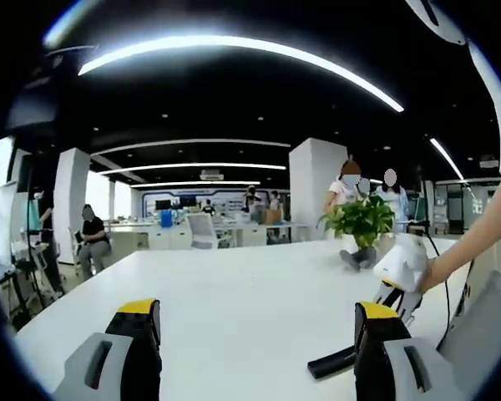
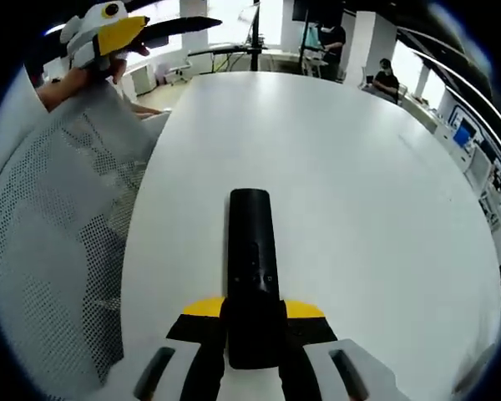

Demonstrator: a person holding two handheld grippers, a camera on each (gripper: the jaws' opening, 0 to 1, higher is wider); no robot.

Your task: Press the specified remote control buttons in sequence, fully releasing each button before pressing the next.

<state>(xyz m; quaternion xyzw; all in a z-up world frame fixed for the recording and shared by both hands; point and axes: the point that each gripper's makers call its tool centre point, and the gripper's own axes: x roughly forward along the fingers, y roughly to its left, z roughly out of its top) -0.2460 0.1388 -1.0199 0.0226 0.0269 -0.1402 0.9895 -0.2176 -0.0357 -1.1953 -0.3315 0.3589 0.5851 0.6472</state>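
From my right gripper view, I see the slim black rectangular remote control (image 2: 251,267) lying lengthwise on the broad white table (image 2: 359,209), its near end sitting between my right gripper's (image 2: 252,330) black jaws with their yellow tips. The jaws are closed against the remote's sides, so I read it as clamped. The remote's far end points away across the table, and small buttons show faintly along its middle. To the left of the table stands a grey mesh-backed chair (image 2: 58,242), close against the table edge. At the far upper left I see my left gripper (image 2: 125,38), white with yellow and black jaws, held by a hand (image 2: 71,83) over the chair.

From my left gripper view, my left gripper's (image 1: 259,334) own two black jaws with yellow tips stand wide apart with nothing between them, above the white table (image 1: 234,284). Just left of the right-hand jaw, low in the picture, a black bar-shaped end of the remote (image 1: 332,363) lies on the table. Beyond it the white body of my right gripper (image 1: 401,267) is held by a hand (image 1: 438,271) coming in from the right on a bare forearm. Farther off on the table stands a leafy green potted plant (image 1: 361,227). Beyond the table I see an open office with white pillars, desks, long ceiling light strips and several people, standing or seated.
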